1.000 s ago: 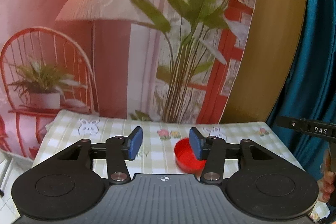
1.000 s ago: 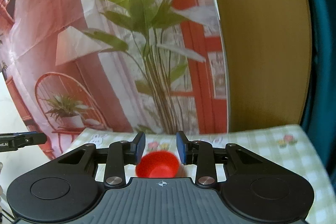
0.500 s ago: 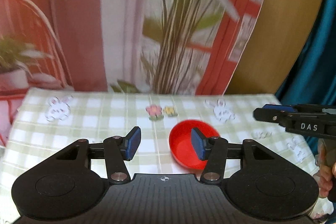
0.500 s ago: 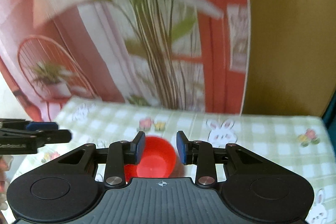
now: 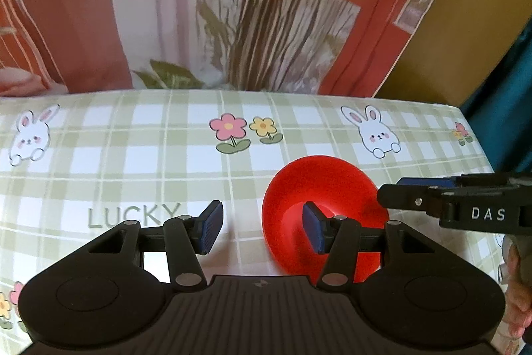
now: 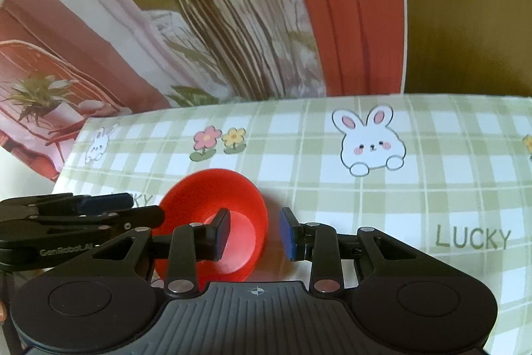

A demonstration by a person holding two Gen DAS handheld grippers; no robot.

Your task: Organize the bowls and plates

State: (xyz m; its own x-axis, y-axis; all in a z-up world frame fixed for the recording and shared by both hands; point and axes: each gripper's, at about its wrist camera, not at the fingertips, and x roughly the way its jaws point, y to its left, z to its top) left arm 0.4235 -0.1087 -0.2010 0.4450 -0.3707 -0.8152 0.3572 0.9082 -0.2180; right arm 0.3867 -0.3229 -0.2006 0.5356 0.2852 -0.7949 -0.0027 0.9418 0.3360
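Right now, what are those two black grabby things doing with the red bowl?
A person holds a gripper in each hand over a checked tablecloth with bunnies. Both are open and closing in on the one red bowl. The left gripper straddles the bowl's left rim, the right gripper its right rim. Neither has squeezed it yet; the bowl sits on the cloth.

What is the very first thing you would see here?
The bright red bowl pops out first, sitting on the green checked tablecloth near its middle. Both open grippers crowd it: the left gripper straddles its left rim and the right gripper its right rim. Next come the cartoon bunnies and flowers printed on the cloth behind it.
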